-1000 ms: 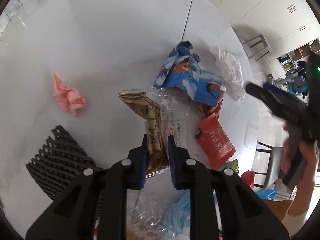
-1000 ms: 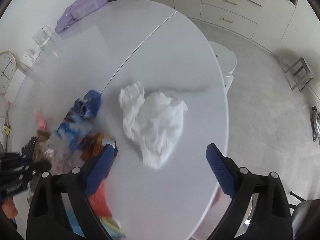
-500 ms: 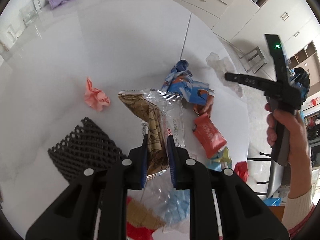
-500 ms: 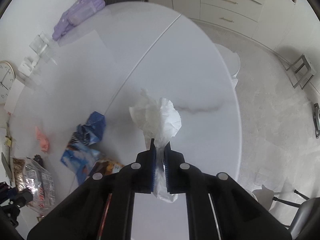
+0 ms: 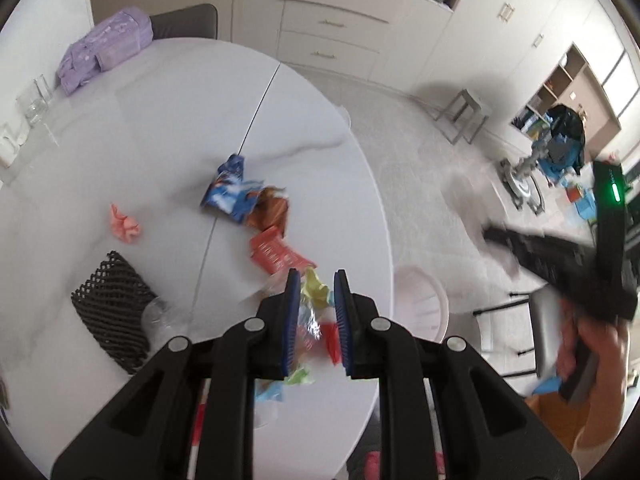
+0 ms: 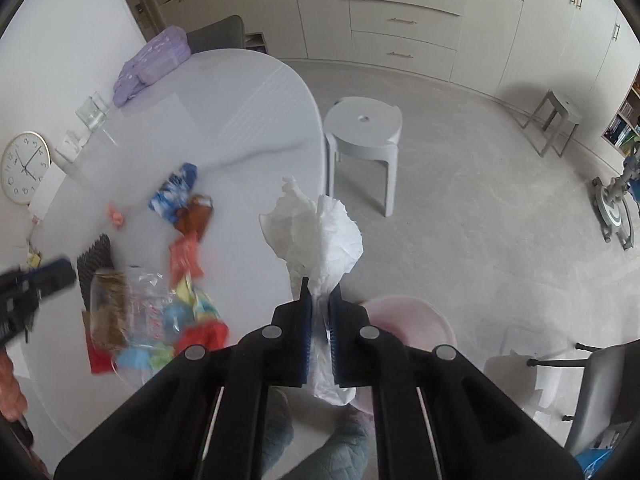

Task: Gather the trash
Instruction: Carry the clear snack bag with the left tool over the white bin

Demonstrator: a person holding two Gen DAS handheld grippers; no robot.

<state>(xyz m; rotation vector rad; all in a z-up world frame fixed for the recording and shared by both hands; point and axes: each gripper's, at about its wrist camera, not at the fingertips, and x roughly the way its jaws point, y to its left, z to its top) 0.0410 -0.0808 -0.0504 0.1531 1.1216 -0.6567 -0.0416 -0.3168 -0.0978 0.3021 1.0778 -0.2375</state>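
Right tool [image 6: 319,312] clamps the white tissue [image 6: 320,228], left tool [image 5: 316,304] stands apart and empty; wrappers [image 5: 240,196] remain along the table [image 5: 120,128] edge.

left claw [image 5: 314,300]: fingers parted, nothing between | right claw [image 6: 319,300]: clamped on white tissue [image 6: 320,232]

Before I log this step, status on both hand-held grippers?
Right hand-held gripper shut on white tissue. Left hand-held gripper open, empty. Wrappers on table.

You see a smooth, glossy bench [image 5: 120,128], crinkly shiny plastic wrappers [image 5: 234,196], and soft crumpled tissue [image 6: 320,232].
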